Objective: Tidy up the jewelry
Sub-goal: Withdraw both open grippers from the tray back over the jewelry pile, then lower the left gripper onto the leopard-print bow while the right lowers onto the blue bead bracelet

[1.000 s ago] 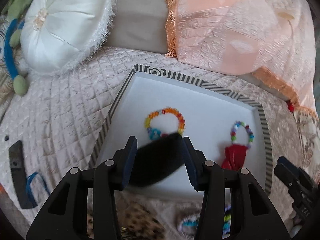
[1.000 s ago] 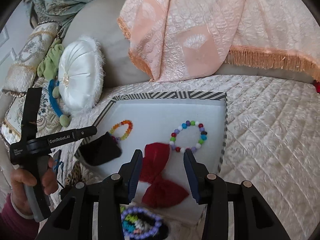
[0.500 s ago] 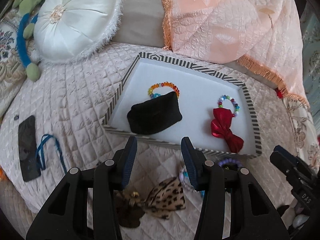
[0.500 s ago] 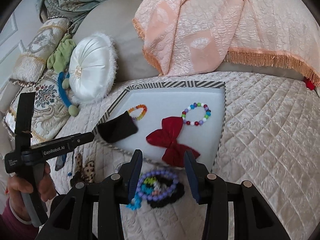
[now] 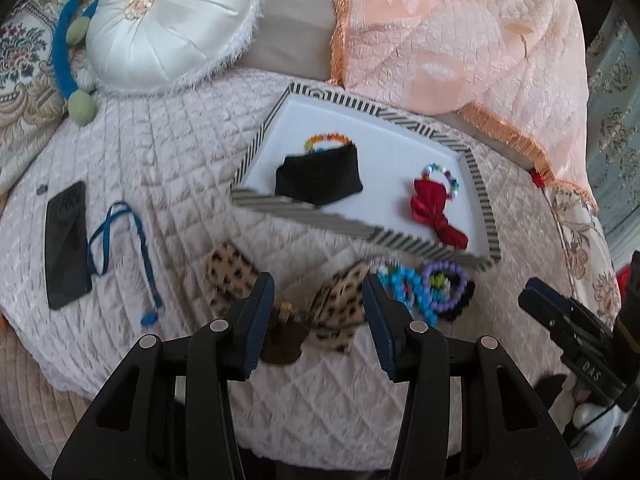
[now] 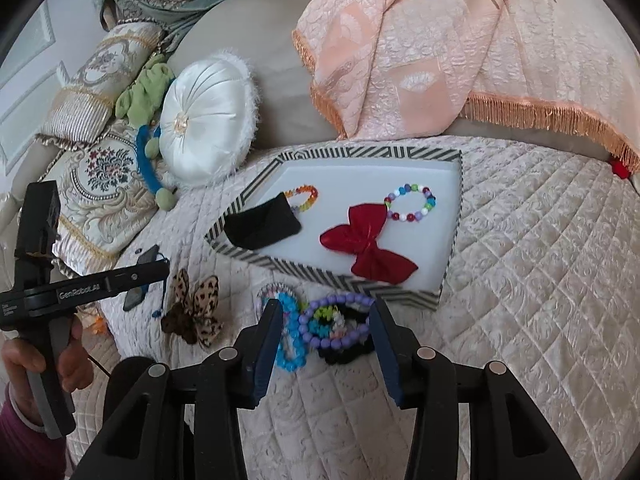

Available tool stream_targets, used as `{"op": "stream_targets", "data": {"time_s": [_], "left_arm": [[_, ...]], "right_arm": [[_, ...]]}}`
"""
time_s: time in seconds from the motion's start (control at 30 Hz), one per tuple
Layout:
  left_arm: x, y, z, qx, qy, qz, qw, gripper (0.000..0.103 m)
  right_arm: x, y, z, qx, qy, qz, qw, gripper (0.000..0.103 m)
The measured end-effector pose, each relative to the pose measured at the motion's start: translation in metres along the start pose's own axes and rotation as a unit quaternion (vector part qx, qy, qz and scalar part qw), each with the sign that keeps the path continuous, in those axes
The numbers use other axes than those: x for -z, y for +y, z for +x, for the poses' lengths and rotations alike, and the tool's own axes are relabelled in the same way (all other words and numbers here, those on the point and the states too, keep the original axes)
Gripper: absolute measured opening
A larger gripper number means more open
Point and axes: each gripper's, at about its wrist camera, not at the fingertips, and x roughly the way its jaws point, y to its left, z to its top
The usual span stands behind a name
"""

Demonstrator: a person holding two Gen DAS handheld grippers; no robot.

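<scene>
A quilted bed (image 6: 520,260) fills both views, with a peach throw (image 6: 420,52) draped across the top and a white round cushion (image 6: 204,120) at upper left. Near the centre of each frame sits the striped tray (image 6: 450,264), the place where the jewelry is being gathered.

Four pieces already lie inside it: a black pouch (image 6: 262,222) at its left, partly covering an orange bead bracelet (image 6: 306,196); a red bow (image 6: 366,244) at its right, its upper edge touching a multicolour bracelet (image 6: 412,202).

The rest lies on the quilt just below the tray. A leopard bow (image 5: 336,300) sits between the left gripper (image 5: 318,312) fingers in the lower middle of the left view, and a tangle of blue, purple and black bracelets (image 6: 320,326) sits between the right gripper (image 6: 324,344) fingers in the lower middle of the right view. Both sets of jaws stand apart with nothing clamped; the pads do not appear to press on anything.

A phone (image 5: 66,244) and a blue cord (image 5: 120,248) rest at left of the left view, apart from the sorting.

By this reading the job is roughly half done: four pieces stowed, the bow and the bracelet pile left to lift in.
</scene>
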Motion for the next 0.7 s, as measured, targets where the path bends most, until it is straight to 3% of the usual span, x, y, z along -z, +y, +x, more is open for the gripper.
{"op": "stream_targets", "data": {"time_s": [0.2, 0.53, 0.7], "left_arm": [[0.019, 0.011, 0.001, 0.005, 0.014, -0.014, 0.9998, 0.046], [0.026, 0.040, 0.006, 0.026, 0.024, -0.086, 0.9956, 0.047], [0.022, 0.049, 0.010, 0.041, 0.021, -0.126, 0.9910, 0.057]], "right_arm": [[0.011, 0.000, 0.007, 0.001, 0.019, -0.007, 1.000, 0.044], [0.022, 0.024, 0.031, -0.023, 0.043, -0.055, 0.997, 0.044], [0.031, 0.036, 0.046, -0.035, 0.061, -0.070, 0.995, 0.035]]}}
